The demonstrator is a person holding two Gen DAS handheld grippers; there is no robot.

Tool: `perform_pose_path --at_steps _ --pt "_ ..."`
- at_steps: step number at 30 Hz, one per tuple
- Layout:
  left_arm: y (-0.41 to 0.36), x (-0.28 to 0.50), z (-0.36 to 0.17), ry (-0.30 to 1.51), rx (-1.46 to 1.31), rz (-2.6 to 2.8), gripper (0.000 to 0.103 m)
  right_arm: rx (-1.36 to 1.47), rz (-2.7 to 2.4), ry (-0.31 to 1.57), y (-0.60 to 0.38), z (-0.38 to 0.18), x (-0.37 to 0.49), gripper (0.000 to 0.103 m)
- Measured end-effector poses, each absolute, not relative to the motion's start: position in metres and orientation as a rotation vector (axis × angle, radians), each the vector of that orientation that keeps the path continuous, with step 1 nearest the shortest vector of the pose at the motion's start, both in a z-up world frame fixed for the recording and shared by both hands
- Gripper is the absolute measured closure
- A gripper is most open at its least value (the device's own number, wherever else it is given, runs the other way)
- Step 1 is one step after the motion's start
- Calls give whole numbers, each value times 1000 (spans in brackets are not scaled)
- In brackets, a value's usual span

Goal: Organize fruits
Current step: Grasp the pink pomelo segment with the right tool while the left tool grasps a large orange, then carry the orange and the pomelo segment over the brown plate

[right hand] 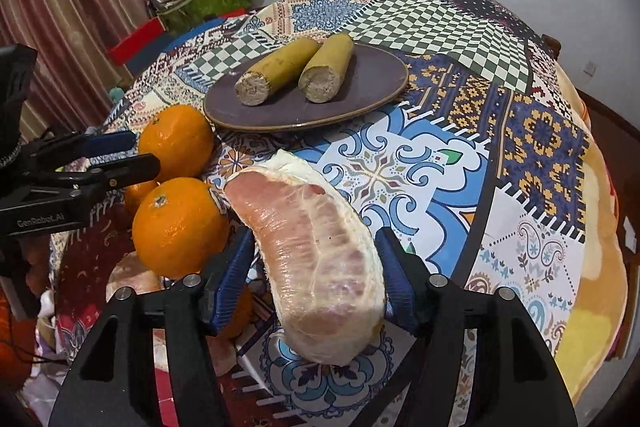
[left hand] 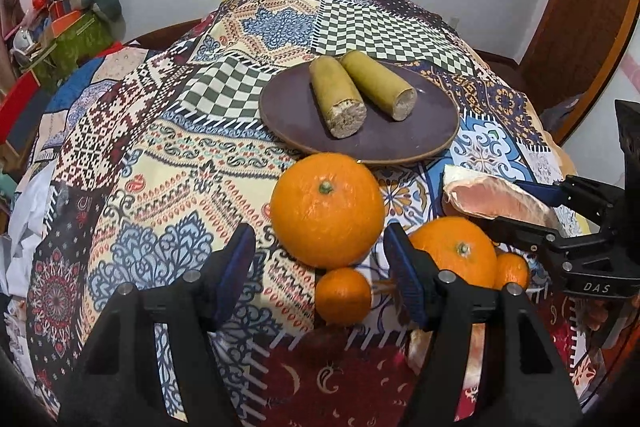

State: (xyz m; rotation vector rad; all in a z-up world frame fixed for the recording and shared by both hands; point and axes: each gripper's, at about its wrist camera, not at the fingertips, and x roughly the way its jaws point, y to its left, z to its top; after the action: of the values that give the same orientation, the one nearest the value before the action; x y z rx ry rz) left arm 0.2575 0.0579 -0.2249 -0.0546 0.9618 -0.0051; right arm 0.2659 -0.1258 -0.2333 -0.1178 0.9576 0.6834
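A peeled pink pomelo wedge (right hand: 316,263) lies on the patchwork-clothed counter (right hand: 460,155) between the right tool's (right hand: 316,283) spread pads; contact cannot be told. The left tool (left hand: 320,279), released, frames a half-hidden small orange tangerine (left hand: 343,295).

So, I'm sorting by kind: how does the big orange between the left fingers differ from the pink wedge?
The orange is round with its peel on; the pomelo wedge is long, curved, peeled and pink. Both lie on the tablecloth, not the plate.
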Motion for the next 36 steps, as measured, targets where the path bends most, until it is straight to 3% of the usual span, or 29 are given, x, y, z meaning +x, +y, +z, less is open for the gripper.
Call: perform_pose_path --at_steps 8,36 --pt "56 274 -229 966 -70 -4 33 -81 672 934 -132 -230 264 51" --pt "59 281 -226 946 -108 -2 36 3 596 806 -151 -190 279 52"
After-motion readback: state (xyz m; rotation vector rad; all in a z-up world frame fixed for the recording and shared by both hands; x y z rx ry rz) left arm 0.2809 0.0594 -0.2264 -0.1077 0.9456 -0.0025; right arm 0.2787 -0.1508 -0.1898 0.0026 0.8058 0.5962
